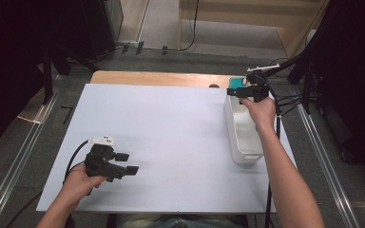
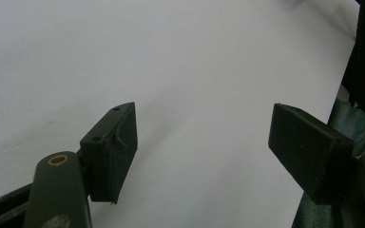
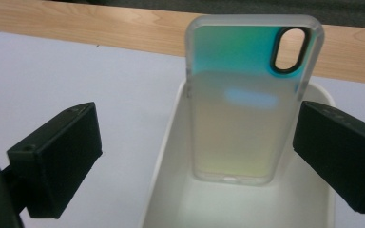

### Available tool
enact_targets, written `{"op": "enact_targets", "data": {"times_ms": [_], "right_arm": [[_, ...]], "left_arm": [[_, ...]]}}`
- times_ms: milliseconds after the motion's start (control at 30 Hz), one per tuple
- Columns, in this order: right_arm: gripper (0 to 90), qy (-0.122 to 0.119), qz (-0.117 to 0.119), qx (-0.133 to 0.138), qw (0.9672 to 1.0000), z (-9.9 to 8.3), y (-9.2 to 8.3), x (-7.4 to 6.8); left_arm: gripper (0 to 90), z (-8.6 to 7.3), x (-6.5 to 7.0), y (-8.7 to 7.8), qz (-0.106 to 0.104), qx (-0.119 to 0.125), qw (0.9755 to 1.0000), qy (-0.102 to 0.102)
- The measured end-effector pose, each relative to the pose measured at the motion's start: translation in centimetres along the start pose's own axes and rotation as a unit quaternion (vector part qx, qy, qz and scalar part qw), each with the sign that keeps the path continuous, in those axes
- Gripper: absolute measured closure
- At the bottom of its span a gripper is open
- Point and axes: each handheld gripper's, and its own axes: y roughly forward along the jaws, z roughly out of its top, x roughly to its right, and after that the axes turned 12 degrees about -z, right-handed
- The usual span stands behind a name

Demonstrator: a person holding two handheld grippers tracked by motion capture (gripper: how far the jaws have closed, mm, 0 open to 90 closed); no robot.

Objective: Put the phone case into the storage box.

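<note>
Bin holds a phone case leaning upright; right gripper and left gripper both spread apart.

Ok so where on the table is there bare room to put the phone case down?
The white board is bare from the left gripper across to the white bin, and up to the wooden strip. It is crowded only at the right edge, where the phone case leans upright inside the bin between the right gripper's open jaws.
</note>
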Motion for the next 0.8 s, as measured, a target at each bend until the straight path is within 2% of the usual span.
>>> {"op": "enact_targets", "data": {"times_ms": [167,233,467,800], "right_arm": [[1.1,-0.016,0.026,0.004,0.9995,-0.2,-1.1,-0.6],[1.2,-0.016,0.037,0.001,0.9992,-0.3,-1.4,-0.9],[1.2,-0.032,0.062,-0.006,0.9976,-0.9,-2.3,-1.7],[1.4,-0.06,0.096,-0.006,0.9935,-1.7,-3.7,-2.9]], "left_arm": [[24.6,0.0,0.0,-0.1,0.001,0.0,1.0,0.0],[24.7,0.0,0.0,-0.1,0.001,0.0,1.0,0.001],[24.7,-0.1,0.0,-0.2,0.003,0.002,1.0,-0.003],[24.6,-0.1,0.0,-0.2,0.002,0.002,1.0,-0.003]]}}
